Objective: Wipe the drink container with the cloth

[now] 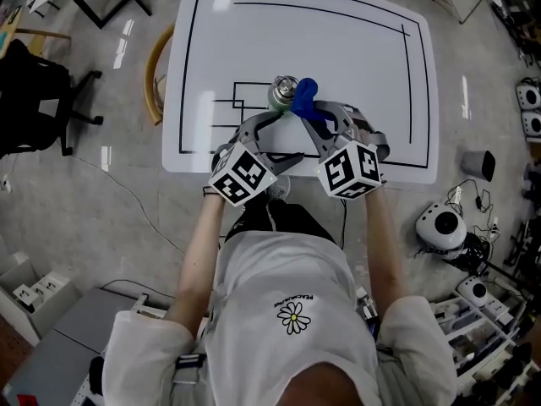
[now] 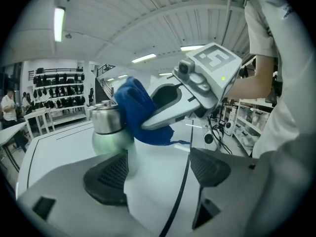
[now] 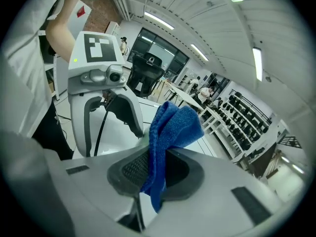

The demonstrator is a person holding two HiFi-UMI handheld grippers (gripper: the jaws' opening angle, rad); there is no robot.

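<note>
Right tool [image 3: 157,174] grips 1 cloth [image 3: 175,125]; 1 bottle [image 2: 104,121].

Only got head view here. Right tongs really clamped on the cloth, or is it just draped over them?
Observer: Clamped. The right gripper view shows the right tongs shut on the cloth, with a bunch of it sticking out past the pads.
Operator: Are the left tongs gripping the bottle?
Observer: No. In the left gripper view the left tongs are open. The bottle stands just beyond one pad, off to the side of the gap.
Operator: Is the cloth on the bottle yet?
Observer: Yes. The left gripper view shows it pressed against the bottle's side, by the silver cap.
</note>
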